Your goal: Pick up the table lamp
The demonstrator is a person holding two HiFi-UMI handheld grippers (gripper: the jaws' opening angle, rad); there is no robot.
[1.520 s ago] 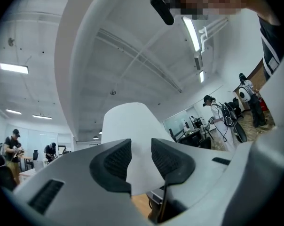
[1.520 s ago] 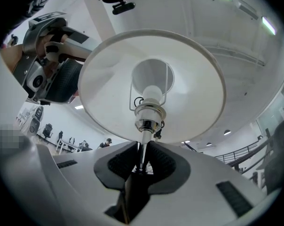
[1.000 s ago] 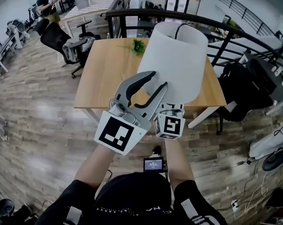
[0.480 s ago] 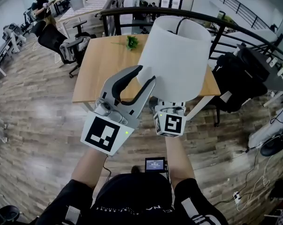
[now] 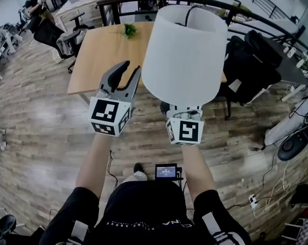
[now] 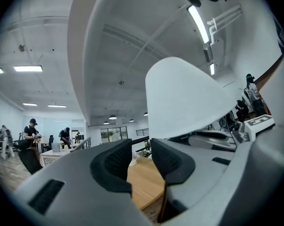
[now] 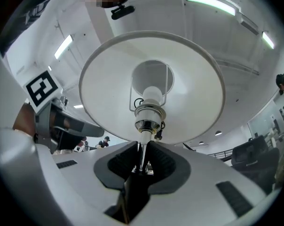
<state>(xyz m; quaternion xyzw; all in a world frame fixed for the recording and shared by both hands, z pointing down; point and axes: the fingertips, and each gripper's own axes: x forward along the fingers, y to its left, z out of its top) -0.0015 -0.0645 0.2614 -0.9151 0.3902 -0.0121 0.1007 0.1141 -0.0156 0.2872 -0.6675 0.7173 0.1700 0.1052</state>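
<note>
Table lamp (image 5: 184, 50) is held in the air, stem (image 7: 140, 150) clamped by right gripper (image 7: 142, 163); left gripper (image 5: 125, 73) is released, empty, beside shade (image 6: 179, 98).

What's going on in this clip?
A person holds a two-jaw gripper in each hand. The right gripper is shut on the thin stem of the table lamp just below its bulb socket, holding the lamp in the air, clear of the wooden table. The left gripper is open and empty beside the white shade.
</note>
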